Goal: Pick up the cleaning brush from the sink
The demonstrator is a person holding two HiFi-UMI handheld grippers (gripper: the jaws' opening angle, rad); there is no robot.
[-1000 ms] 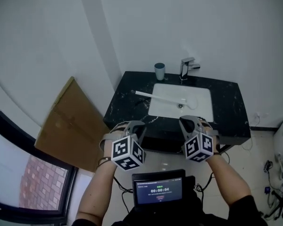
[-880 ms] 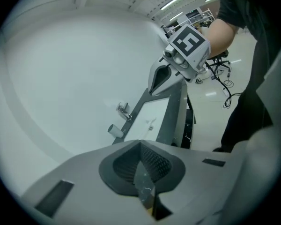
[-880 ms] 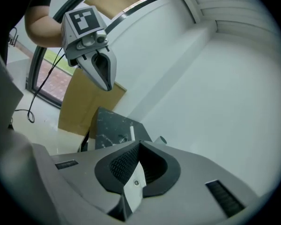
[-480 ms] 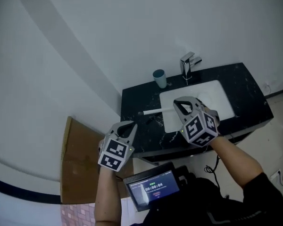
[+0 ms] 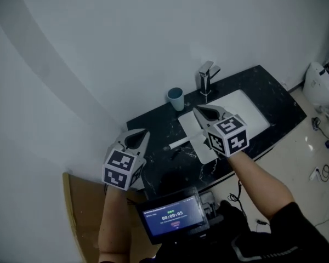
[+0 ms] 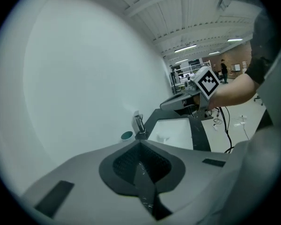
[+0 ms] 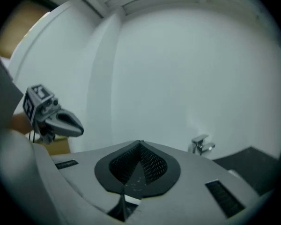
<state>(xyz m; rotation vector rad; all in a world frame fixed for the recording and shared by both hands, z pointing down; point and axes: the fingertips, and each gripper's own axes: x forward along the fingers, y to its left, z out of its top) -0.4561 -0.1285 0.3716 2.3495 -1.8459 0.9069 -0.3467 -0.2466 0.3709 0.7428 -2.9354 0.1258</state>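
Note:
A white basin (image 5: 247, 111) is set in a black counter (image 5: 153, 126). Of the cleaning brush only a short white piece of handle (image 5: 178, 142) shows at the basin's left rim; my right gripper covers the rest. My right gripper (image 5: 198, 110) hangs over the basin's left part, shut and empty. My left gripper (image 5: 143, 133) hovers over the counter's left end, also shut with nothing in it. The left gripper view shows its closed tips (image 6: 139, 144), the basin (image 6: 174, 132) ahead and the right gripper (image 6: 178, 102) above it. Closed tips (image 7: 140, 143) show in the right gripper view.
A blue cup (image 5: 175, 98) and a chrome faucet (image 5: 205, 76) stand at the counter's back by the white wall. A tablet with a timer (image 5: 172, 215) hangs at my chest. A brown board (image 5: 79, 212) leans at lower left. A white fixture (image 5: 321, 84) and cables are at right.
Both grippers have travelled from in front of the counter to above it, the right one over the basin. The right gripper has rolled. The head view has swung, so the sink sits tilted.

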